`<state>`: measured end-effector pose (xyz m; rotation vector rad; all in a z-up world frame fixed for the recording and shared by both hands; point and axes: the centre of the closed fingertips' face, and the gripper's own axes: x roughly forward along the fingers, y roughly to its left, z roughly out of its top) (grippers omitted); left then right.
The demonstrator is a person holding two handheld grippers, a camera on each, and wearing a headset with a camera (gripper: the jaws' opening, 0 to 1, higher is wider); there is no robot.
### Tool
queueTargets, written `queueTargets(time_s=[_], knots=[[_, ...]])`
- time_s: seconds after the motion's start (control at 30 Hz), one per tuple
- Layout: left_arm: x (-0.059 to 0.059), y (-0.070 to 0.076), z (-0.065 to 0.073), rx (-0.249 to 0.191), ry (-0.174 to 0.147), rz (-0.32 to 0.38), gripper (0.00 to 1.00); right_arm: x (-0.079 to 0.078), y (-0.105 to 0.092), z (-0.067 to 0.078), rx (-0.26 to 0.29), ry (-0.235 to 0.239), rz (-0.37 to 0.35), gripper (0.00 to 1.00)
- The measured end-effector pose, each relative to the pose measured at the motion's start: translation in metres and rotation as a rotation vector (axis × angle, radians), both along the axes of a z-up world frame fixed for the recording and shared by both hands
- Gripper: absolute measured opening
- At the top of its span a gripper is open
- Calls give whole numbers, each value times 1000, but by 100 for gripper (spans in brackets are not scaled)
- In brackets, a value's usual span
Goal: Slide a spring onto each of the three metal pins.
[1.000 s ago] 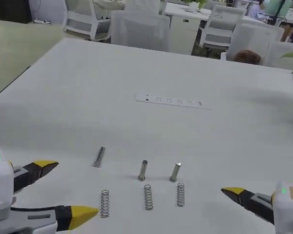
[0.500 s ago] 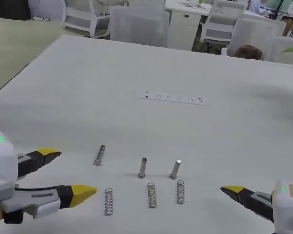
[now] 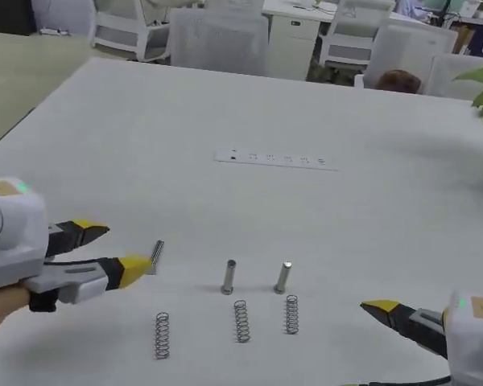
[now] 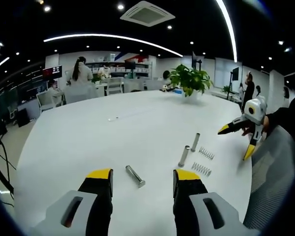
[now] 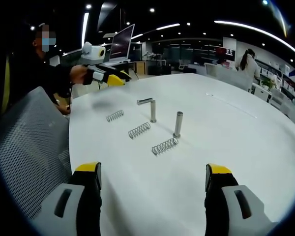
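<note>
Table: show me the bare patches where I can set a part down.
Bare table lies beyond the power strip, and between it and the pins. The patch between the rightmost spring and the right claw is free. Crowded: the pins and the springs below them, with the left claw at the lying pin.

The wide white table point(image 3: 225, 104) carries a flat white power strip point(image 3: 275, 158), two upright silver metal pins point(image 3: 228, 277), a third pin point(image 3: 155, 253) lying flat, and three coiled wire springs point(image 3: 241, 321) in a row.
</note>
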<state>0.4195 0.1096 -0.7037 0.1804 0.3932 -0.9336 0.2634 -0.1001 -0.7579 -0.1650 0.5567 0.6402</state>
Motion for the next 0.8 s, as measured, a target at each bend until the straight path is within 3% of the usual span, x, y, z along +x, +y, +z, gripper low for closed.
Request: queueTargets(time_s=[0.33, 0.5, 0.8], knots=[[18, -15, -12, 54, 48, -6, 34, -1, 0, -1, -4, 7, 0, 86], [24, -21, -18, 81, 49, -2, 33, -1, -1, -2, -3, 7, -3, 86], [37, -24, -35, 135, 80, 32, 36, -1, -1, -4, -7, 12, -1, 86]])
